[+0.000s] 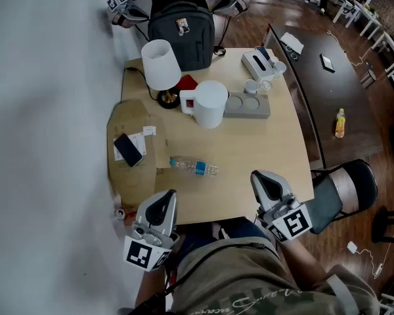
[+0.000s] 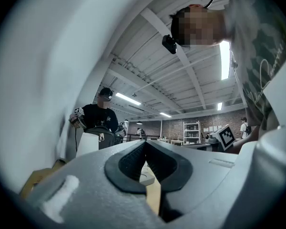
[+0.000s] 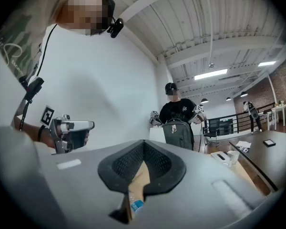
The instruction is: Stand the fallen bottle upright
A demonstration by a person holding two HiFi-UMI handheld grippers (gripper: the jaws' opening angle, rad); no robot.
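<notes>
At the left edge of the pale wooden bench, a sheet of brown cardboard is lying flat with a dark phone resting on it. Below it, at the near edge, the left gripper is hovering level over the bench corner. In the left gripper view its jaws are sitting closed together, leaving only a thin slit, with nothing held between them. Farther back, a lamp with a white shade is standing beside a dark backpack.

The clear plastic bottle with a blue label is lying on its side near the middle of the bench, cap end pointing left toward the cardboard. It is lying between the 2 grippers and ahead of both, touching neither. Behind it, a white kettle is standing against a grey tray carrying small cups.

The right gripper is hovering level over the near right part of the bench. Its jaws are fully closed and gripping nothing; the right gripper view is showing the bottle's blue label through the narrow gap below them. A white tissue box is sitting at the far right corner. Beyond the bench, a yellow bottle is standing on a dark table.
</notes>
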